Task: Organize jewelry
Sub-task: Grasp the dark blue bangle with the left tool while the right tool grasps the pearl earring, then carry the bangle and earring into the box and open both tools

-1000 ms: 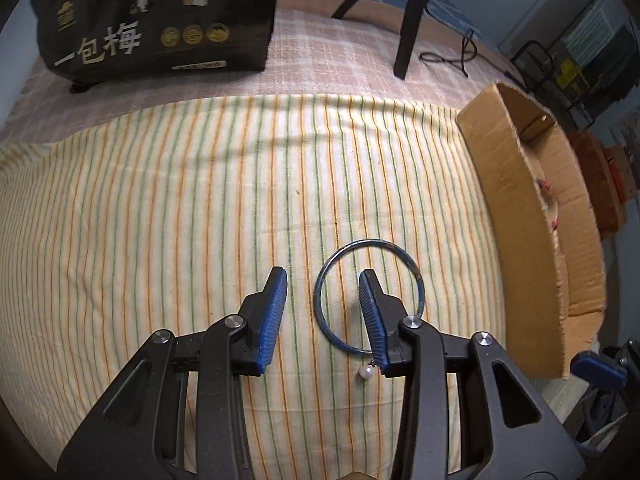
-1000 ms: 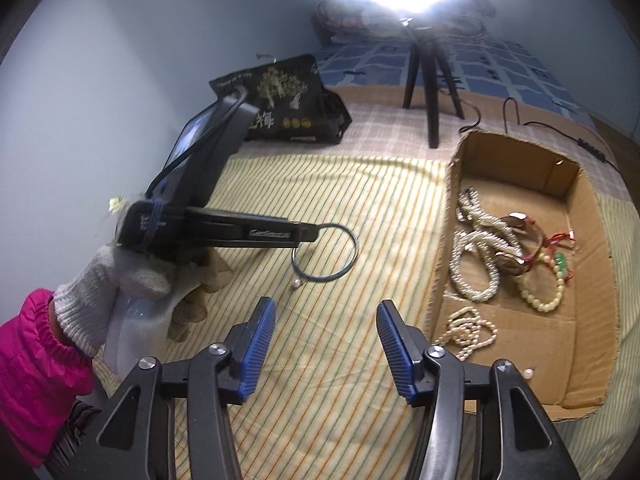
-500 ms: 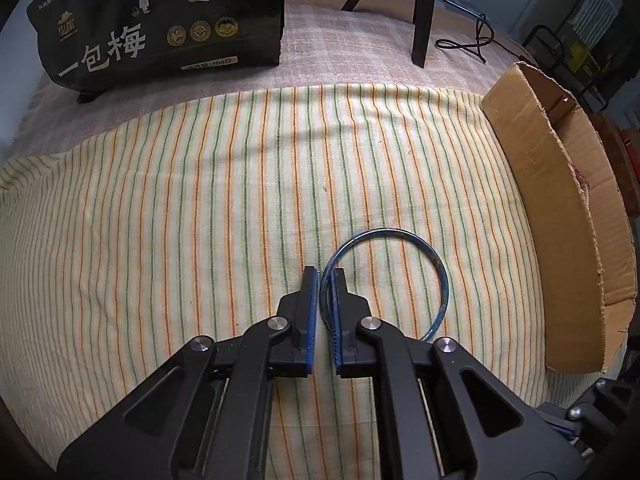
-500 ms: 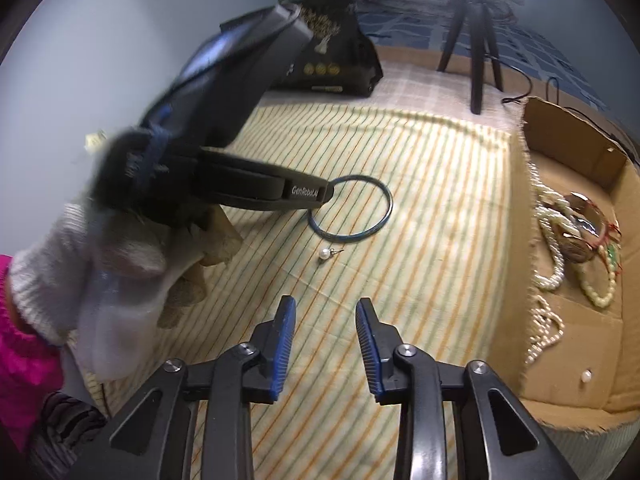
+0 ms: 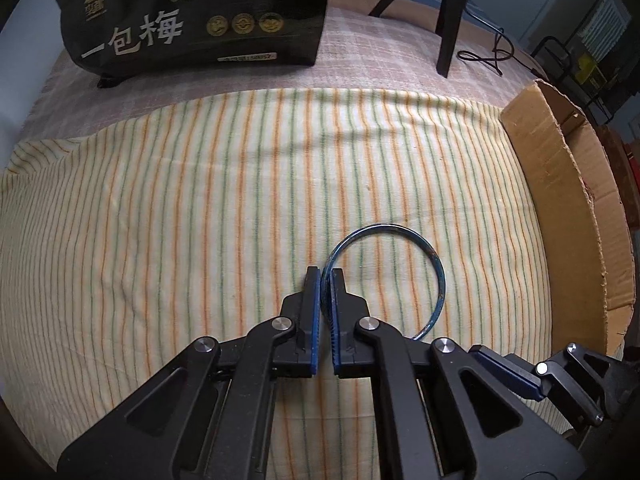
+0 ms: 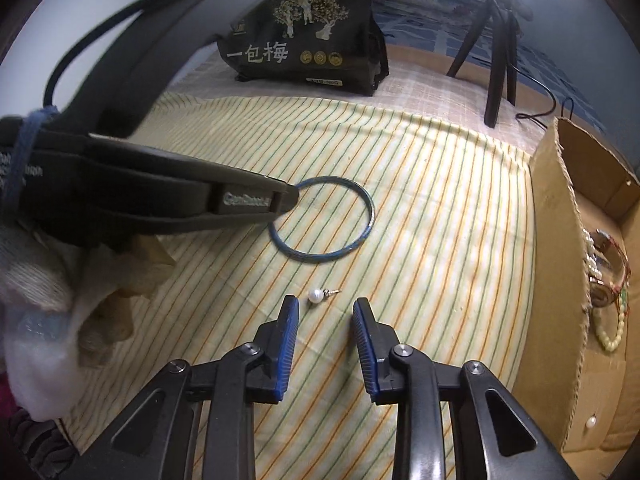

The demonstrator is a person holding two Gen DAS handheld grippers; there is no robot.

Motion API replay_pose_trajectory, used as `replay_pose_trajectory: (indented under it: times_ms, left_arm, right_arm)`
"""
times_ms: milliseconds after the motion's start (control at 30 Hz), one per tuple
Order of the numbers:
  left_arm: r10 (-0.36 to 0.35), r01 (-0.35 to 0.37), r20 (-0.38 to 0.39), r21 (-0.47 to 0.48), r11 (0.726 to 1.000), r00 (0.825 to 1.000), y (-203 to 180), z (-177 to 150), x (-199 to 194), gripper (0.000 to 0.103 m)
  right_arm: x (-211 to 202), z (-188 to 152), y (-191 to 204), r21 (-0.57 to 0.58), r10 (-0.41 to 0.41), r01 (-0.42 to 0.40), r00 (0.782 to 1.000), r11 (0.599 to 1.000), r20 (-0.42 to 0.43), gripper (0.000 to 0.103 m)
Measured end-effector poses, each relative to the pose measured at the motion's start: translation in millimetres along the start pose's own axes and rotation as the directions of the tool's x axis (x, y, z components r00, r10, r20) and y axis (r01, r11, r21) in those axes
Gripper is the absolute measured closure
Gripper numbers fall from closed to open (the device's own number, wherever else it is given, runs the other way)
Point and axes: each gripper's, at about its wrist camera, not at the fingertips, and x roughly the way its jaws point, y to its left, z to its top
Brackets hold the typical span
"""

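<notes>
Where it lies: blue bangle flat on the striped cloth, one edge pinched.
Left gripper: fingers pressed together on the bangle's rim.
Pearl earring: on the cloth, just ahead of the right gripper.
Right gripper: fingers apart, having just been closing, nothing between them.
Cardboard box: right of the cloth, holding bead strands.
</notes>
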Motion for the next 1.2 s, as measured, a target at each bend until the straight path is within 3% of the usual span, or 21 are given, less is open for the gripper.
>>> replay_pose_trajectory:
  times_ms: [233, 400, 833, 1200]
  left_arm:
    - [0.006, -0.006, 0.002, -0.011, 1.000, 1.000, 17, -4, -4, 0.099]
    - [0.008, -0.008, 0.003, -0.014, 1.000, 1.000, 26, -9, -10, 0.099]
    - [0.012, -0.011, 0.019, -0.050, 0.999, 1.000, 32, -11, -25, 0.101]
    - [-0.053, 0.066, 0.101, -0.135, 0.989, 0.993, 55, -11, -68, 0.101]
  right_arm:
    - [9, 2, 9, -0.060, -0.032, 0.032, 0.999, 0.998, 0.005, 0.078]
    - [10, 2, 13, -0.080, -0.020, 0.020, 1.000, 0.997, 0.001, 0.094]
    - [-6, 1, 4, -0.022, 0.023, -0.023, 1.000, 0.999, 0.015, 0.094]
    - [-38, 4, -1, 0.001, 0.038, -0.038, 0.996, 0.999, 0.076, 0.094]
